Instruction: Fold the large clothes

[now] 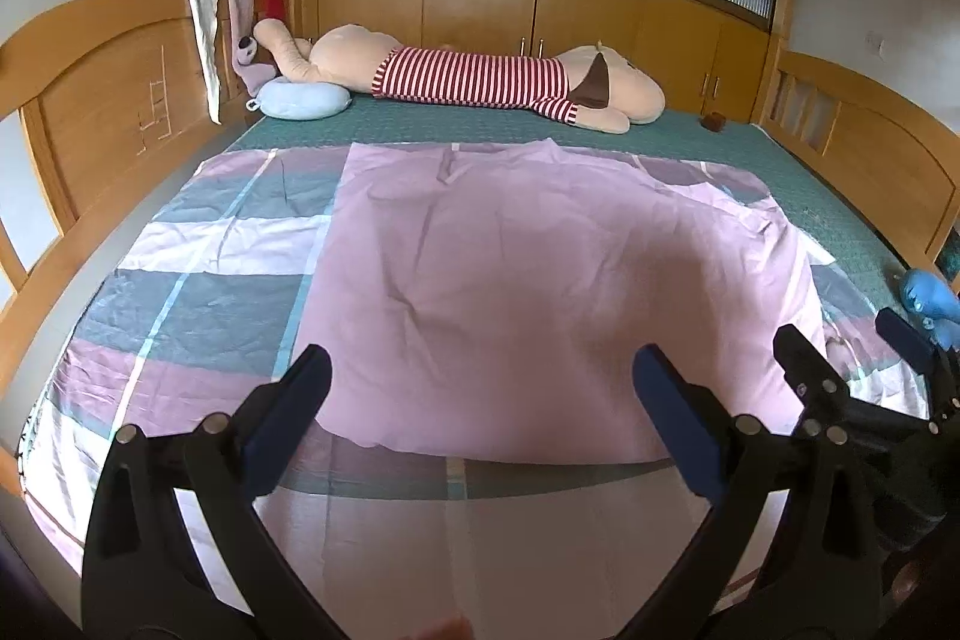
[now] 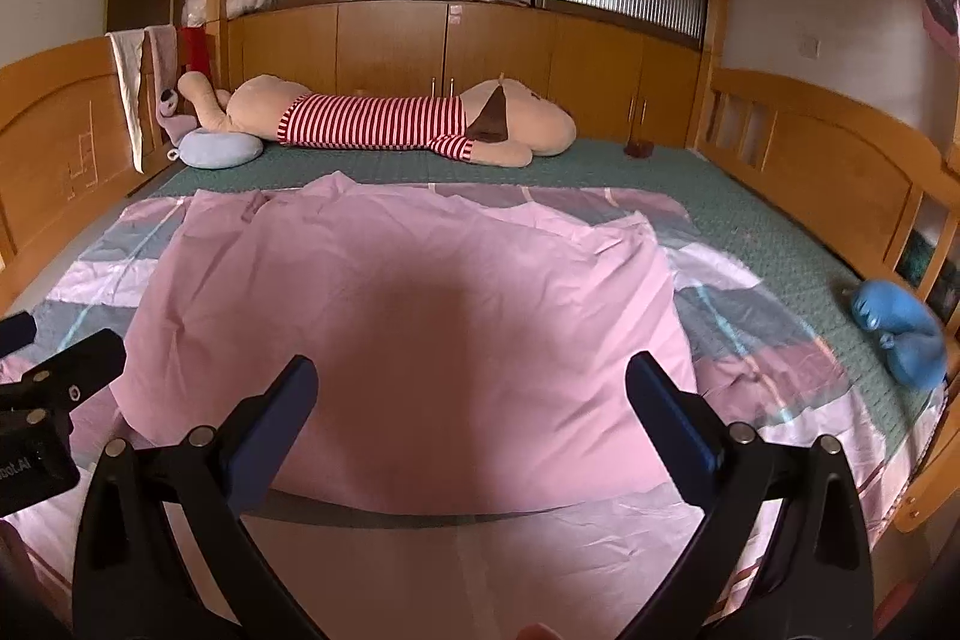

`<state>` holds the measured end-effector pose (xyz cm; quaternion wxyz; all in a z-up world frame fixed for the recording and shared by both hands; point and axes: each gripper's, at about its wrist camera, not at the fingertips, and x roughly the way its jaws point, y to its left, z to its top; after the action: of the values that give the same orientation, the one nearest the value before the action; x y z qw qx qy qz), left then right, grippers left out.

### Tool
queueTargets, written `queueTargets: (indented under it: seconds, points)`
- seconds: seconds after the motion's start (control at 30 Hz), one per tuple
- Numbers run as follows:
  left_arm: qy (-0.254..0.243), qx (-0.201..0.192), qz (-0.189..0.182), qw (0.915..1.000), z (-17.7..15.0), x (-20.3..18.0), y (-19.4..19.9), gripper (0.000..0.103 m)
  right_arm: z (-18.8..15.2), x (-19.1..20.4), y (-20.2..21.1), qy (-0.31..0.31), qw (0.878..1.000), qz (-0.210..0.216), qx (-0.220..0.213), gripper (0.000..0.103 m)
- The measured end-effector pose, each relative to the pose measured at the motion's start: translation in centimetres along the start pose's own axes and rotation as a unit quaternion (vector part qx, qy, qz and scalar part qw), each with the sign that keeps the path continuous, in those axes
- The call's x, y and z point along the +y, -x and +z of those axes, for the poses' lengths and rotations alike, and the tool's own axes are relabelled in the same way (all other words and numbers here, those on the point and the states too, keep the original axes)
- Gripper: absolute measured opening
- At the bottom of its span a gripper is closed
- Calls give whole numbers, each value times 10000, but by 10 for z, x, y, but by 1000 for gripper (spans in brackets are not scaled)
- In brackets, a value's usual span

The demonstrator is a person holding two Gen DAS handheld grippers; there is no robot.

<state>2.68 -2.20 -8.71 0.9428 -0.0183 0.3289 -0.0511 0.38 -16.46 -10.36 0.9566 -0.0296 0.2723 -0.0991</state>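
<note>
Lying straight ahead of both tools, the pink sheet [image 1: 510, 280] runs long away from them. The left tool [image 1: 480, 400] and right tool [image 2: 471, 400] are wide, holding nothing, equally near its front edge.

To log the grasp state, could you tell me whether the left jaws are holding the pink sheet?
No, the left gripper hangs open above the pink sheet.
</note>
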Motion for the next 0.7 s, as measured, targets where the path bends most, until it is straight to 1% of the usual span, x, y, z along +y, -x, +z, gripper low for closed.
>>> queueTargets:
  seconds: [0.17,0.7]
  points:
    - [-167,4,135,9998,-2,-5,0,101,-2,3,-1,115,9999,7,8,102]
    - [-205,26,164,9997,-4,-2,0,101,-3,7,-5,169,9998,-29,30,102]
